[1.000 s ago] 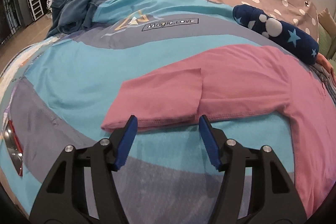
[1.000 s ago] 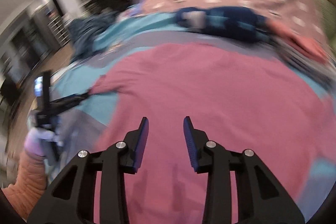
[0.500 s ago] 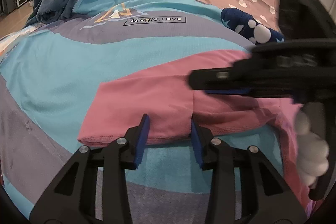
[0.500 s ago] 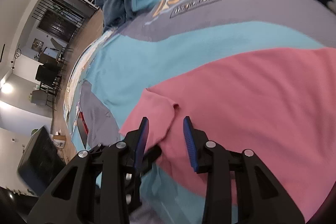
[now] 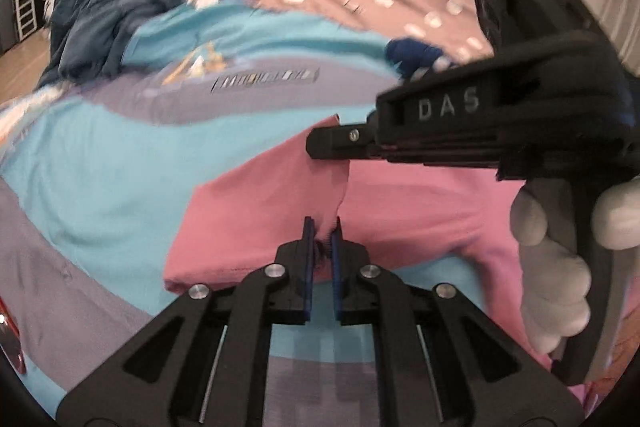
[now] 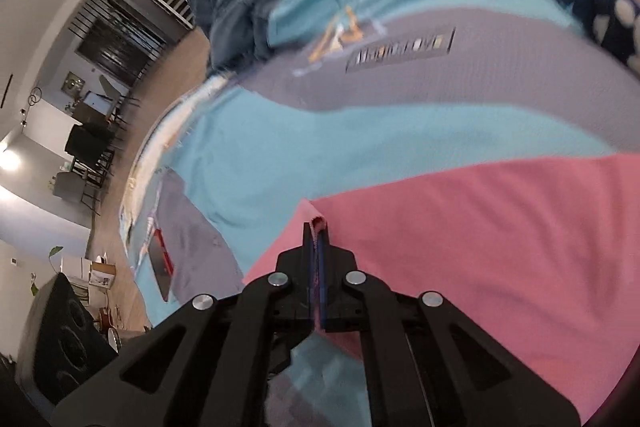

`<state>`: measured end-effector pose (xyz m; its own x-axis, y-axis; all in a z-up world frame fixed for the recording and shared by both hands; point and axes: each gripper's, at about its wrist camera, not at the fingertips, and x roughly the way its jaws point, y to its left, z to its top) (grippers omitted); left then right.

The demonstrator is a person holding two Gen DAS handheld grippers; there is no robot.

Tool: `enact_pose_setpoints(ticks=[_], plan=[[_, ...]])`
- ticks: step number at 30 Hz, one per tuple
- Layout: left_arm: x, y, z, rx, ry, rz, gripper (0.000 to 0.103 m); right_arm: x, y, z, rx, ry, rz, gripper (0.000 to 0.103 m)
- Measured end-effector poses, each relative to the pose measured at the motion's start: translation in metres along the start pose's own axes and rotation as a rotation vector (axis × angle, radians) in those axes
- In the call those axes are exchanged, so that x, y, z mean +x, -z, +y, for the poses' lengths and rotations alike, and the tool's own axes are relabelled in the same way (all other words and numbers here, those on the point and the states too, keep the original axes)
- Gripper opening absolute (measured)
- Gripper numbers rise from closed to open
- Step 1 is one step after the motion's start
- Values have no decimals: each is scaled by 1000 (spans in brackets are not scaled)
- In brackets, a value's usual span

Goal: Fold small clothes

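— Both tools are clamped now: my left tool [image 5: 321, 233] has closed its blue pads on the near hem of the pink shirt [image 5: 256, 211], and my right tool [image 6: 316, 239] has snapped shut on the folded sleeve's edge.

— Where's the shirt?

— Flat on the bed, over the teal and grey bedspread [image 5: 104, 155]. A second ago both tools were apart and my right was swinging across. With both pinches set, I judge the next fold can start.
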<state>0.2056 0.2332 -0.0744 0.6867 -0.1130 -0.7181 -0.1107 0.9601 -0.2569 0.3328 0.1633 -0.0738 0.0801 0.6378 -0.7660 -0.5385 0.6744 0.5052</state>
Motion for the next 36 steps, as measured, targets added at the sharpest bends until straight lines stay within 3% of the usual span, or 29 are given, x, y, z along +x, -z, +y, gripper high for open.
enact_pose_setpoints(ticks=[8,15,24,36], plan=[[-34,-32,-100,146,129,-68,7,-112,5,-37,-12,48,-139,1],[-32,-40,-192,265,226,-54,7,-196,30,-97,46,74,-260,1],[-15,-22,-284,360,273,24,7,-247,73,-168,115,58,-325,1],[6,7,-372,441,293,77,7,-296,131,-245,190,28,-384,1]])
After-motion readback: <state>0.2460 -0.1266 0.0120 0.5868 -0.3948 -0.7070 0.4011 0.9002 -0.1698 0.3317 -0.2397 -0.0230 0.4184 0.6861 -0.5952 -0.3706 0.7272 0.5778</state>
